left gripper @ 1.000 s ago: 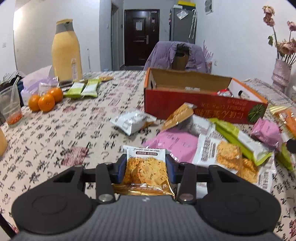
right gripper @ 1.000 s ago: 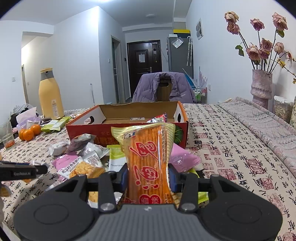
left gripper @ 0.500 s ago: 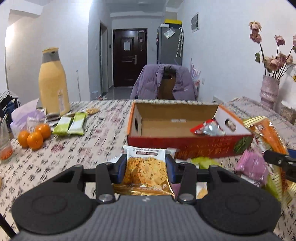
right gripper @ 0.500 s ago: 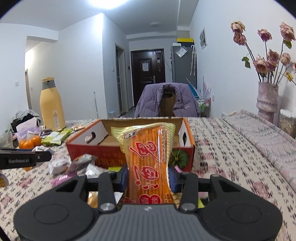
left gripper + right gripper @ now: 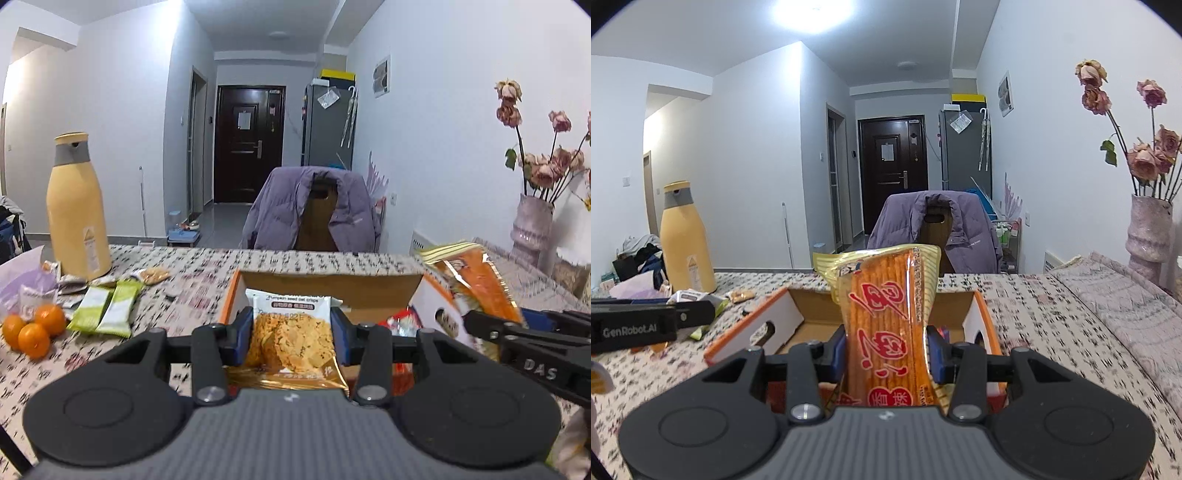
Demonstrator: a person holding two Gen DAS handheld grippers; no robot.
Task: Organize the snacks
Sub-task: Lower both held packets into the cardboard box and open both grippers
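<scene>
white walls and a dark door back a long table (image 5: 207,266) under a patterned cloth, with a chair draped in a purple jacket (image 5: 938,225) at its far end. on the cloth sits an open cardboard box (image 5: 982,317) with orange edges, the likely home for the snacks.

both packets hang over the box's near side, just in front of its opening. the right gripper (image 5: 886,350) is clamped on the waist of a tall orange stick-snack bag (image 5: 886,317), which stands upright above the jaws. the left gripper (image 5: 291,336) pinches a smaller oat crisp packet (image 5: 290,328) by its sides.

both look light and air-puffed, with slick film that could slide and brittle contents that would crack under a hard squeeze. the tall bag seems floppy at the top, so a mid-body hold suits it; the crisp packet is best held at its edges.
</scene>
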